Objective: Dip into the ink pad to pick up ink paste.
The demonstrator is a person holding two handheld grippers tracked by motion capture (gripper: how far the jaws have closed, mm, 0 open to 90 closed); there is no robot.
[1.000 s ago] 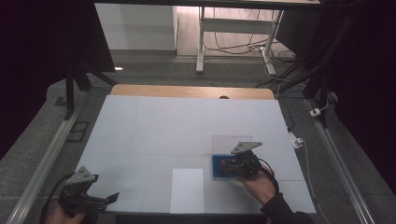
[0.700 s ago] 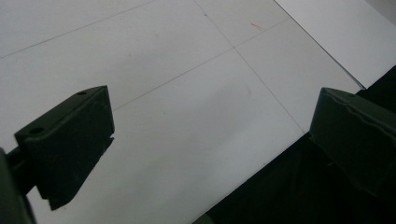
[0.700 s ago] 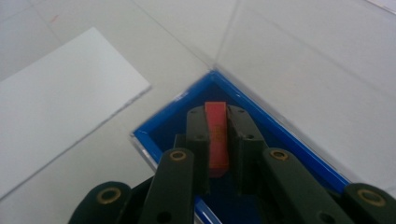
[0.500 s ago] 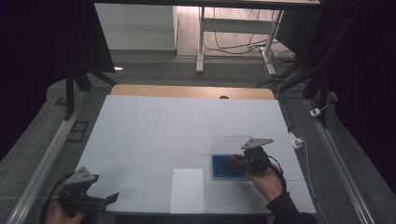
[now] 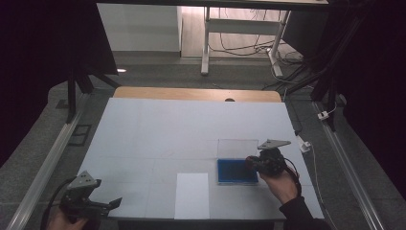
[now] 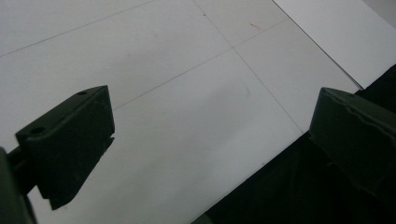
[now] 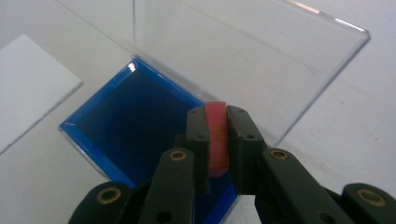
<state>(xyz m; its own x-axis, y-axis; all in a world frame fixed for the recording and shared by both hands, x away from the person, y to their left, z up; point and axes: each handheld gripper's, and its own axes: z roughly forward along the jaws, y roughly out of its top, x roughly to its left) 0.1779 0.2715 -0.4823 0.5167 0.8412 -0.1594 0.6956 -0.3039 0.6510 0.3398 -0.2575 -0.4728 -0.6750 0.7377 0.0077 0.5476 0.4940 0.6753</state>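
While the right gripper hangs over the near right part of the table in the high view, its tip sits above the right edge of a blue tray whose clear lid stands open on the far side; a white sheet lies flat to the left of that tray, and the left gripper rests low at the near left corner, well apart from everything else. What the right tongs carry is too small to make out from up here. In the left gripper view the two black jaws stand wide apart with nothing between them, bare table beneath and a corner of the white sheet beyond the right jaw. In the right gripper view the jaws are clamped on a small pinkish-red block, held upright just above the blue tray, with the clear lid rising right behind the tips. The step in hand looks like putting the block into the tray; the next move calls for lowering it inside the blue walls and clear of the lid before letting go. The tray's near corner is hidden under the tongs, and faint marks on the block are too blurred to read
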